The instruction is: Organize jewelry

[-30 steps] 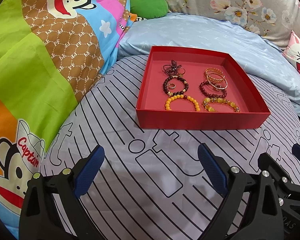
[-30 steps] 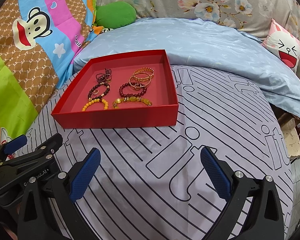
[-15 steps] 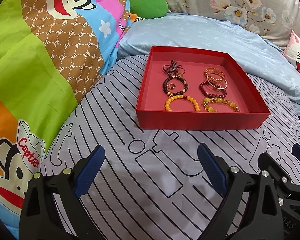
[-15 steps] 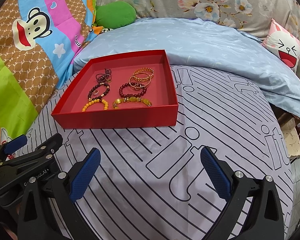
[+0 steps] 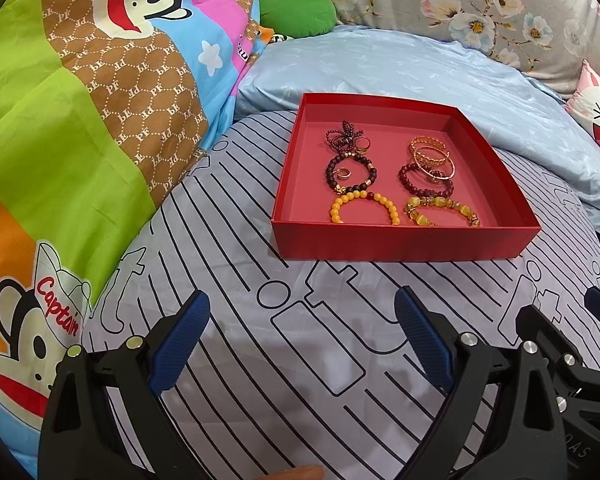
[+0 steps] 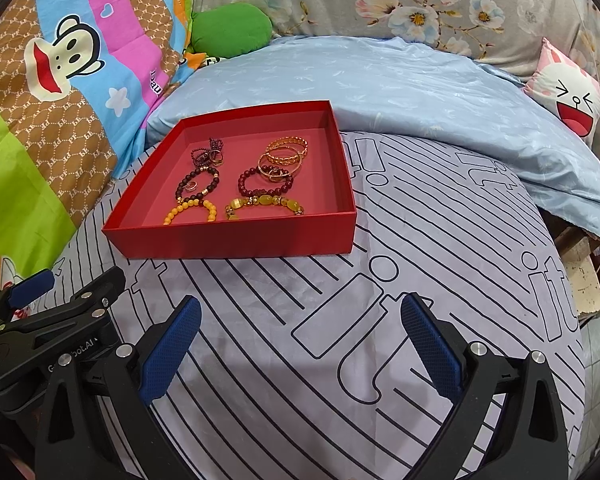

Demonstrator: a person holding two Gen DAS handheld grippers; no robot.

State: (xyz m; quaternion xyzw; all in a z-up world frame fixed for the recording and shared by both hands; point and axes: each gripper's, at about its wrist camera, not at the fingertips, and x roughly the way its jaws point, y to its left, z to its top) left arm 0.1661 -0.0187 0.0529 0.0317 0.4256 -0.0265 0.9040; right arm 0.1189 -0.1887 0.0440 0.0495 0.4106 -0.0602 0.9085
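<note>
A shallow red tray [image 5: 404,242] sits on a bed's striped grey sheet [image 5: 284,360], a cartoon quilt [image 5: 80,128] rising along its left and a pale blue pillow [image 6: 420,88] behind, with bare sheet in front. Both the left hand-held gripper [image 5: 302,334] and right hand-held gripper [image 6: 300,338] hover wide open and empty, well short of the tray. Inside lie beaded bracelets [image 5: 350,174], gold bangles [image 5: 432,154] and small rings in two rows
</note>
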